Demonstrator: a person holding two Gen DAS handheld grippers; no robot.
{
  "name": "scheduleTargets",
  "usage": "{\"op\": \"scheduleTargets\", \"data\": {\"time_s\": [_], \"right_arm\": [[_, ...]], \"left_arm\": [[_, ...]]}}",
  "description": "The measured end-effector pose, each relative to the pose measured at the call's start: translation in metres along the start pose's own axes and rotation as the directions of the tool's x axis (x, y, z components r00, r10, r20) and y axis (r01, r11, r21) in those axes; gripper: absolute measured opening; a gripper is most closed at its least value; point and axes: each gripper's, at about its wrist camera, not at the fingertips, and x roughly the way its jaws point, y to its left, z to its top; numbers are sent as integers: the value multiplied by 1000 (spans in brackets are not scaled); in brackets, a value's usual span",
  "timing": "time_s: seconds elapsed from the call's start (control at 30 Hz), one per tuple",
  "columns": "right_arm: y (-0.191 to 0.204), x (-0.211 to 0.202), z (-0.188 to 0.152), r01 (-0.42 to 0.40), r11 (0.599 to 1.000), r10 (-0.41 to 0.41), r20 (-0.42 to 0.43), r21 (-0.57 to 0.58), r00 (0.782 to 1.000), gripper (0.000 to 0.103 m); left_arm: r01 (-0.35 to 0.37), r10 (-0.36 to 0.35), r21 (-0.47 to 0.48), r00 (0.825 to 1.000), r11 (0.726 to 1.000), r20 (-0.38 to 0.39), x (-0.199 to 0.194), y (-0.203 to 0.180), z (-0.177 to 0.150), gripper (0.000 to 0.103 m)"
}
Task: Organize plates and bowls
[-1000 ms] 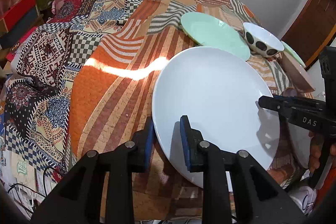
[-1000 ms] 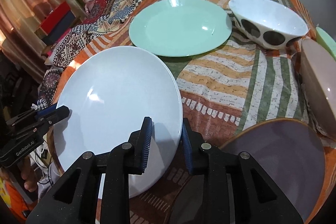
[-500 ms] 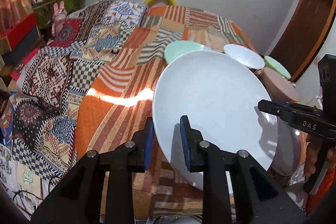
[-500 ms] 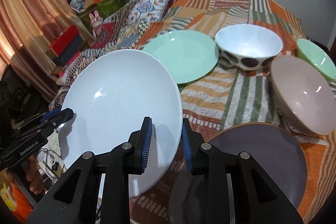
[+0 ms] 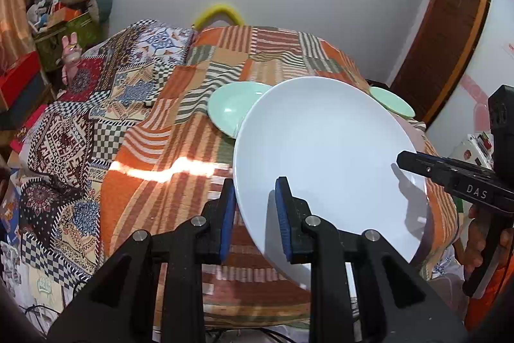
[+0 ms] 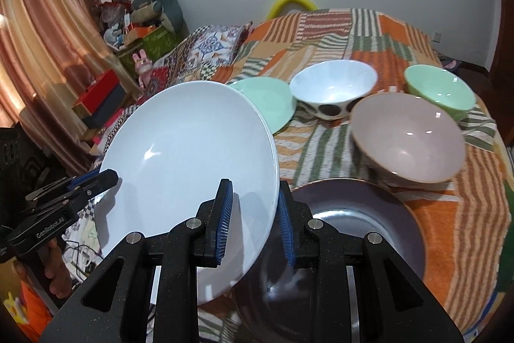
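White plate (image 5: 324,156), large and glossy, hangs tilted above the patterned bedspread (image 5: 180,124), clamped at opposite rims by the left gripper (image 5: 253,214) and right gripper (image 6: 253,214). Below sit a purple plate (image 6: 379,214), a green plate (image 6: 273,98) and three bowls. Uneven pulling between the hands could twist the slick rim free, dropping the plate onto the crockery.

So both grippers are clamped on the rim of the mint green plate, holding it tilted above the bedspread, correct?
Not quite. Both the left gripper and the right gripper are clamped on the white plate, as the right wrist view shows; the mint green plate lies flat on the bedspread behind it.
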Motion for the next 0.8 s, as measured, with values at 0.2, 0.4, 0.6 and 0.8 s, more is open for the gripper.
{"op": "scheduleTargets", "data": {"time_s": [0.2,0.4,0.6,0.8], "right_arm": [[-16,-19,-6,7,1000,-8,33,19,999,25],[-33,-29,-16,22,999,-24,40,46,999,25],[-50,-39,-27,36,996,-39,39,79,998,25],[-64,-43,-39,51,992,-54,25,113,998,26]], "left_arm": [[12,-11,37,1000,999,-15,-2,-22,1,24],[35,-31,67,998,997,-47,0,-42,0,24],[57,-49,99,995,994,-84,7,-60,-2,24],[73,-56,126,989,989,-136,22,-76,-7,24]]}}
